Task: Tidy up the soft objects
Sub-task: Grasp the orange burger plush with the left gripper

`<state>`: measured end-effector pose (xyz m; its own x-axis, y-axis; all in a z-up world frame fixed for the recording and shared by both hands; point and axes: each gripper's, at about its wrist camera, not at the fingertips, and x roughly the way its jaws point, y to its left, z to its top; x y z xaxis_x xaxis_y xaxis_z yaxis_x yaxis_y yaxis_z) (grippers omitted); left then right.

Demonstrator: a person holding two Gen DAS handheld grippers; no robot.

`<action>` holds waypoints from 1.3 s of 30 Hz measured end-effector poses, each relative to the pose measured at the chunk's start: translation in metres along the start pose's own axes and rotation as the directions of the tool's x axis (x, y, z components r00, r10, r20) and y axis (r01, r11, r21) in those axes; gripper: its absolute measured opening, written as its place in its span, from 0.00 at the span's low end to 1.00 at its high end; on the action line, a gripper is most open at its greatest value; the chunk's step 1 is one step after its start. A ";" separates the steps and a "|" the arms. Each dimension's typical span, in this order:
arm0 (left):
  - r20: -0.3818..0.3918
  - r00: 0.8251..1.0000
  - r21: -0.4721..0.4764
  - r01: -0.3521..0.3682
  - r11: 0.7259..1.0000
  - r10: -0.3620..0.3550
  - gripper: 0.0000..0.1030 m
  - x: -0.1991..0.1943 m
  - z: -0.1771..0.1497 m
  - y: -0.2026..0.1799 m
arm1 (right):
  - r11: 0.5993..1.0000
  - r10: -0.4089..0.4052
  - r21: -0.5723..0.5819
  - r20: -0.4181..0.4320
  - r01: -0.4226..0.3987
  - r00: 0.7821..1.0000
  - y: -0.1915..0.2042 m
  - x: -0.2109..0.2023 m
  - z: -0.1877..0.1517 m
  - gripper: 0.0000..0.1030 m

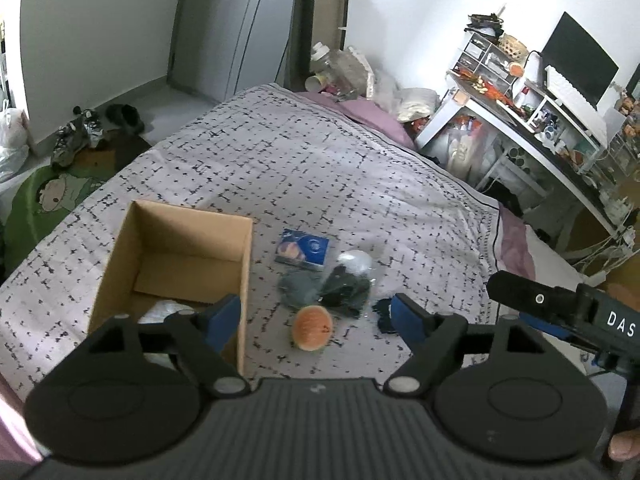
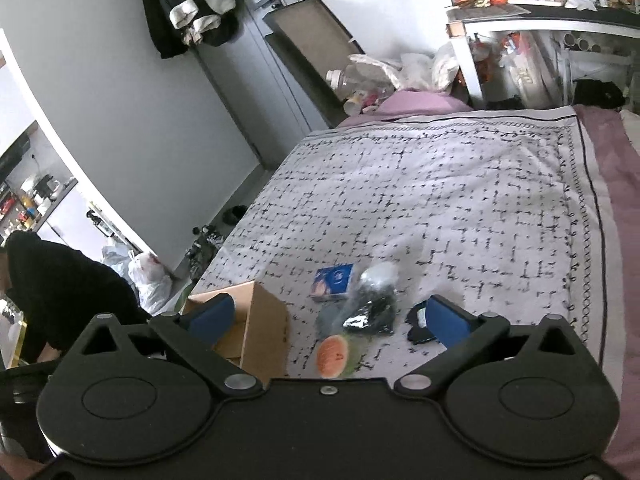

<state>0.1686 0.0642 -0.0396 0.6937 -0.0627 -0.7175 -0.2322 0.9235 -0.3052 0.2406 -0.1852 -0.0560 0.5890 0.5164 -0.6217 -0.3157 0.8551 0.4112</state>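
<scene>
- The bed (image 1: 320, 168) fills most of both views, covered by one pale spread printed with a broken black grid; a mauve sheet shows at its edges.
- One open cardboard box (image 1: 188, 240) stands on the spread to the left of the soft things. Its brown walls are plain, and something pale and crumpled (image 1: 164, 308) lies on its floor at the near end.
- The left hand-held gripper (image 1: 316, 318) hovers over the bed with its blue-padded jaws spread wide and nothing between them.
- The right hand-held gripper (image 2: 326, 318) hangs likewise above the pile, jaws at their widest and empty. In the left wrist view its black body enters from the right, bearing the white letters "DAS".
- A clear plastic bag (image 1: 348, 284) holding dark fabric, with a whitish lump at its far end, lies in the middle of the cluster.
- One blue, flat packet (image 1: 302, 250) with a round emblem lies just beyond the bag; its print is too blurred to read.
- One grey-green round soft piece (image 1: 298, 290) lies beside the bag on the box side.
- One round plush watermelon slice (image 1: 311, 328), orange-red face with a green rim, sits nearest the cameras.
- One small dark item (image 2: 418, 326) with a pale patch lies to the right, partly hidden behind a blue pad.
</scene>
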 end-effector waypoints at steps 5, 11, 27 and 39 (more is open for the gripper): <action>0.001 1.000 0.005 0.005 1.000 -0.005 0.79 0.002 -0.001 -0.014 | 1.000 -0.011 -0.003 0.005 0.011 1.000 -0.018 -0.002 0.003 1.00; 0.002 1.000 0.020 -0.001 1.000 0.001 0.79 0.009 -0.003 -0.031 | 0.999 -0.018 0.044 0.010 0.017 1.000 -0.046 0.001 0.001 1.00; -0.039 0.999 -0.012 -0.035 0.999 0.035 0.79 0.059 -0.010 -0.043 | 0.981 -0.031 0.188 -0.069 0.044 0.997 -0.095 0.037 -0.004 1.00; -0.116 0.992 -0.015 -0.057 0.998 0.055 0.78 0.116 -0.025 -0.040 | 0.959 -0.048 0.272 -0.116 0.078 0.992 -0.122 0.072 -0.007 0.89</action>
<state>0.2414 0.0104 -0.1261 0.5964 -0.0551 -0.8008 -0.2818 0.9198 -0.2731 0.3167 -0.2517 -0.1554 0.5130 0.4766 -0.7139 -0.0548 0.8482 0.5269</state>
